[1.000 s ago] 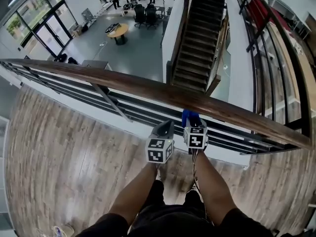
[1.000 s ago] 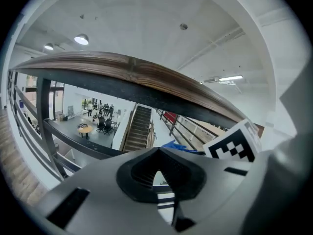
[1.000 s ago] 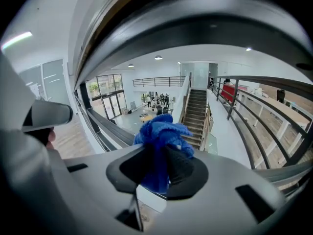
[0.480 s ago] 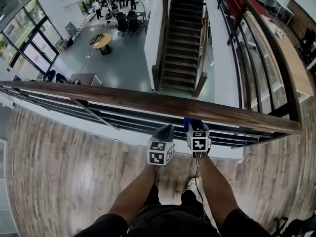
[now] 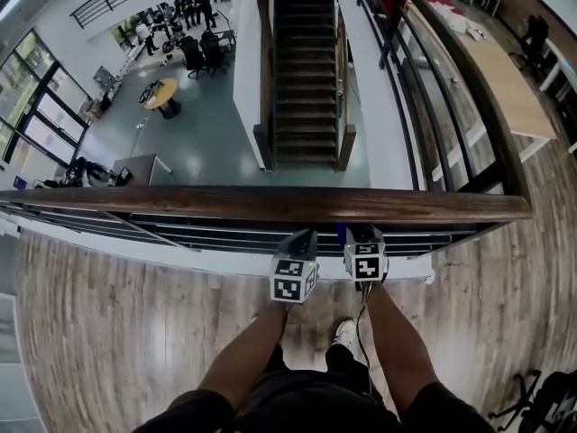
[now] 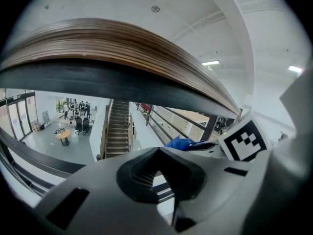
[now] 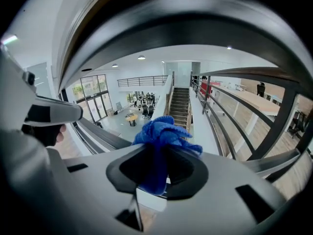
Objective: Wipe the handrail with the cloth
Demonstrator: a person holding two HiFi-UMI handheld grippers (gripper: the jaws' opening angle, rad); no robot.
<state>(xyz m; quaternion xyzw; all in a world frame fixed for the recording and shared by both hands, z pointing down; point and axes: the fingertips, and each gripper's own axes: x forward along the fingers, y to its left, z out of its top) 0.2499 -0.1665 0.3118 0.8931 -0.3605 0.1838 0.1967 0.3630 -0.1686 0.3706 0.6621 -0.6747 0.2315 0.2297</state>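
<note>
The wooden handrail (image 5: 180,202) runs left to right across the head view, above dark metal bars (image 5: 225,233). Both hand-held grippers sit side by side just on its near side, at the ends of the person's bare forearms.

The right hand-held gripper (image 5: 359,233) is clamped on a bunched blue cloth (image 7: 159,138). The cloth fills the gap between the jaws and bulges out past their tips. In the head view only a small blue edge of the cloth (image 5: 341,233) shows, just under the near edge of the handrail. In the right gripper view the rail arcs overhead and the cloth sits below it, not touching.

The left hand-held gripper (image 5: 304,235) is just left of the right one, its marker cube facing up. In its own view the jaws are together with nothing between them (image 6: 157,155), and the handrail (image 6: 122,48) sweeps across above. The cloth (image 6: 178,142) shows to its right, beside the right gripper's marker cube (image 6: 243,141).

Beyond the rail a staircase (image 5: 305,70) descends to a lower floor, where a round table (image 5: 162,97) stands far left. The person stands on a wood floor (image 5: 117,332).
</note>
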